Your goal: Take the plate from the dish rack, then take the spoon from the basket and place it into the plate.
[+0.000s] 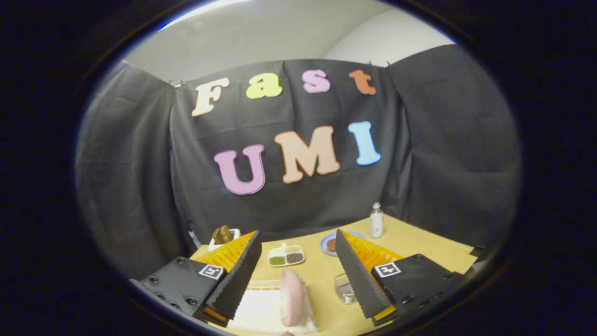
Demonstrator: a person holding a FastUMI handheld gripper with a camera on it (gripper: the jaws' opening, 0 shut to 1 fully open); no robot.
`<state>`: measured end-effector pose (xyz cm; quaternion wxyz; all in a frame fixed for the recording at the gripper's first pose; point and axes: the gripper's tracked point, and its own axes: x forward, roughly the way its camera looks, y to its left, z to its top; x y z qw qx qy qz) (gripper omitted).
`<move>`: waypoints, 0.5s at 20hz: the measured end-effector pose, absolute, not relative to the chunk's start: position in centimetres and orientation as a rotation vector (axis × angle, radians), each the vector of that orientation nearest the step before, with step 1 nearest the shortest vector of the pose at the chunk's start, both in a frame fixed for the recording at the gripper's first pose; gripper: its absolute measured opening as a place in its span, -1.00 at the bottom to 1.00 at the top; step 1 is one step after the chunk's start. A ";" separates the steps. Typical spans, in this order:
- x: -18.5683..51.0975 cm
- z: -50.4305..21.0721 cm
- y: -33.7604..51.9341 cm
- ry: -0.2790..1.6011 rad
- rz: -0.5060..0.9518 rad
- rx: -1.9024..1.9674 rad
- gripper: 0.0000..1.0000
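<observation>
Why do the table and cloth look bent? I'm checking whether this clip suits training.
Gripper view: fisheye distortion bows the table edge and the cloth wall; the open claw is sharp, with the pink plate standing in the white dish rack between its fingers slightly soft; small far items such as the bottle are blurry; lighting even, no glare.

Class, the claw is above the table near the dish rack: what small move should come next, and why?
Probably lower the open claw toward the pink plate, which stands on edge in the white dish rack between the fingers; nothing is gripped yet.
</observation>
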<state>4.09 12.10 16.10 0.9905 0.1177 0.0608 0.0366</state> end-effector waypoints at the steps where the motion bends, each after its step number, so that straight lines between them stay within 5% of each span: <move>1: 4.4 14.4 12.9 0.193 0.075 0.250 0.88; 10: 4.2 1.5 14.5 0.665 0.006 0.195 0.88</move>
